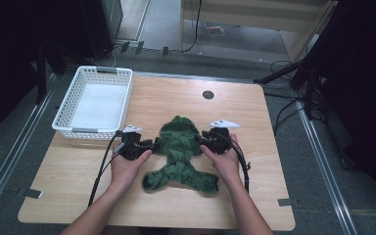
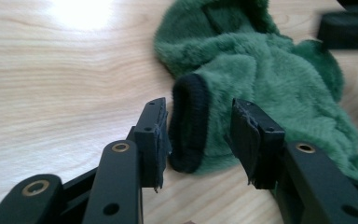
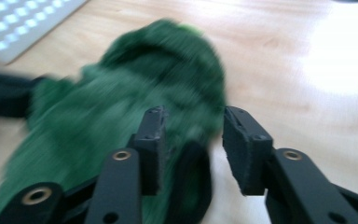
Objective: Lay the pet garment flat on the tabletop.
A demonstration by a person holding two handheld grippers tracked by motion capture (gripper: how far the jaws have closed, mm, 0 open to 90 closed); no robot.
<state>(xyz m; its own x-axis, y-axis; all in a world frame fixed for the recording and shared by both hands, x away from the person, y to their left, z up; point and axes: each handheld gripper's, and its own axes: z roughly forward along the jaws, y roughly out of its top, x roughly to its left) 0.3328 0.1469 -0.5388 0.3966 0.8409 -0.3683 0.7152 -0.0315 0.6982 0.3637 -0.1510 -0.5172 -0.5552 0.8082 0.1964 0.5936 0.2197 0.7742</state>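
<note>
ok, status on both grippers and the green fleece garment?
Left gripper open, black sleeve cuff between its fingers. Right gripper open at the opposite cuff. Green fleece garment flat on the table. White basket stands apart.

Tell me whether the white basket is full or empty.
Empty: the high view shows the basket with a bare white floor; the green garment lies outside it.

Left gripper [image 1: 152, 143], left of centre in high view: black body, pale three-cornered plate on top, black cable trailing toward lower left. Right gripper [image 1: 200, 138], right of centre: same black build, pale plate, cable looping down at lower right. Forearms bare, no sleeves. Gripper views, bottom of frame: black jaw arms, brass-ringed pivots, small screw holes, dark pads [image 2: 157, 140] with frayed edges.
</note>
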